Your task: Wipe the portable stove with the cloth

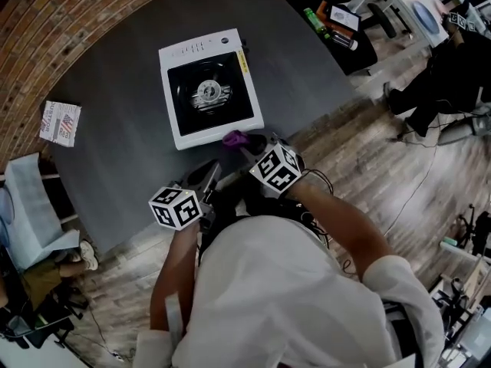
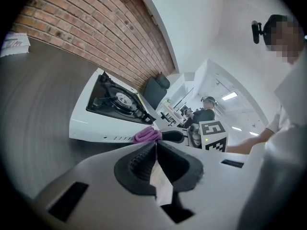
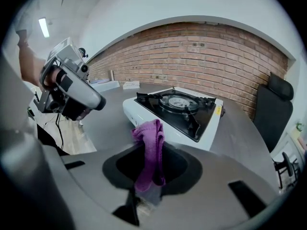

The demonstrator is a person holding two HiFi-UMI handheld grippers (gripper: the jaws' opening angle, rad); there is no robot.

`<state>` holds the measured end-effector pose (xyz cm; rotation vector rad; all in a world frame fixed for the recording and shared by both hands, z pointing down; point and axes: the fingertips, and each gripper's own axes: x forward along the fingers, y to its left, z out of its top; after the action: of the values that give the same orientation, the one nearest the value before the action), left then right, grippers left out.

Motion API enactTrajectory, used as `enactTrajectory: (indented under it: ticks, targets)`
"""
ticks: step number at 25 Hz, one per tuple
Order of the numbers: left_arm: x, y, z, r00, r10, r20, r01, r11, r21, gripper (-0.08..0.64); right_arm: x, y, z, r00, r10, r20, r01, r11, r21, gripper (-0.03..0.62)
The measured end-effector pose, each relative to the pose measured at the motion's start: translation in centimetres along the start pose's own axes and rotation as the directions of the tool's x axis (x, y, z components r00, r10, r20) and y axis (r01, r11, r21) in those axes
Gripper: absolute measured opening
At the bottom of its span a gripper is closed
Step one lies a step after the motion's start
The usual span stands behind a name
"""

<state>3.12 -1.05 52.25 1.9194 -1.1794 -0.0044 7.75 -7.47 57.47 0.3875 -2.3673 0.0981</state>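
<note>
The dark grey counter (image 1: 115, 167) carried the white portable stove (image 1: 211, 90), which sat flat towards its far middle, black burner pan facing up. The right gripper (image 3: 151, 163) was at the stove's near right corner, its jaws pressed together on the purple cloth (image 3: 149, 147). The cloth stood up bunched out of the jaws, just beside the stove's near edge; whether it touched the stove could not be told. The left gripper (image 2: 154, 148) was nearer and to the left, over the counter's near edge, its jaws closed pad to pad with nothing between them. A small printed leaflet (image 1: 60, 123) lay at the counter's far left.
</note>
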Motion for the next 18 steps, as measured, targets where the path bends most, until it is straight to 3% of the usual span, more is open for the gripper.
enactTrajectory:
  ticks: [18]
  targets:
    - [2.2,-1.6,0.4,0.998,0.034,0.056,-0.035,0.999,0.017,0.020,-2.6,-3.7,-3.4,1.000,-0.026,0.005,0.026,0.999,0.021,0.095]
